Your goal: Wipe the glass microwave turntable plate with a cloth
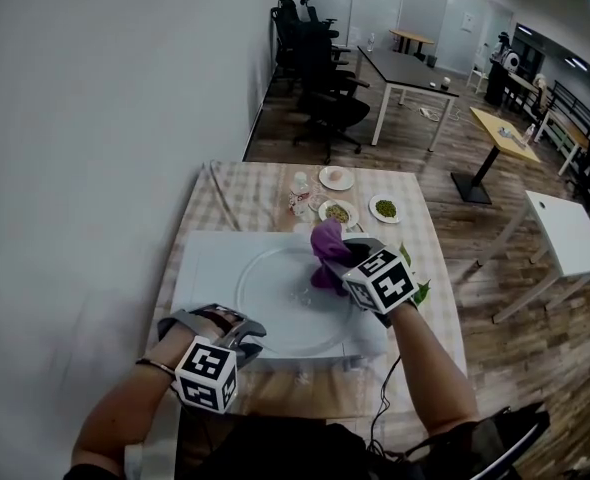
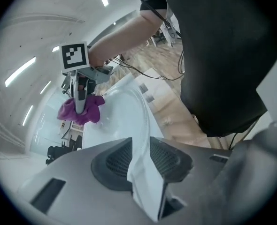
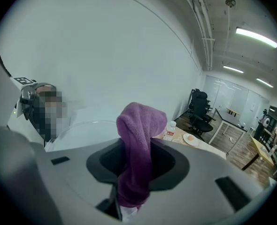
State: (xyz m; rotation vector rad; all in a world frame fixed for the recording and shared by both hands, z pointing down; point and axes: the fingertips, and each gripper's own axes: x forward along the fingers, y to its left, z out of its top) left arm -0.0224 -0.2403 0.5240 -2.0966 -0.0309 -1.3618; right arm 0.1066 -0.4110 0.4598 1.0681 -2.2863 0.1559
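Plate: the round clear glass turntable plate [image 1: 260,298] lay flat on a flat white board [image 1: 203,263], which rested on the checked tablecloth [image 1: 237,196] of the table.
Cloth: the purple terry cloth [image 3: 141,125] was bunched, with its loose end standing up beyond the jaws. It was over the plate's far right part; whether it touched the glass could not be told.
Right gripper [image 1: 337,260]: clenched on the purple cloth and pointed down toward the plate.
Left gripper [image 2: 141,145]: released, with the jaws wide apart at the board's near left edge. A white edge showed in the gap, but the pads did not appear to press on it.
Step in hand: judged to be the opening of a wiping stroke, with nothing steadying the plate.
Technique: the cloth would best be pressed flat to the glass and drawn in overlapping arcs from rim to centre under light pressure. The left gripper should brace the near rim so that the plate neither spins nor slides.
Hazard: small white dishes of food [image 1: 337,211] and a clear plastic bottle [image 1: 299,196] stood just beyond the board, where a long far stroke could knock them.
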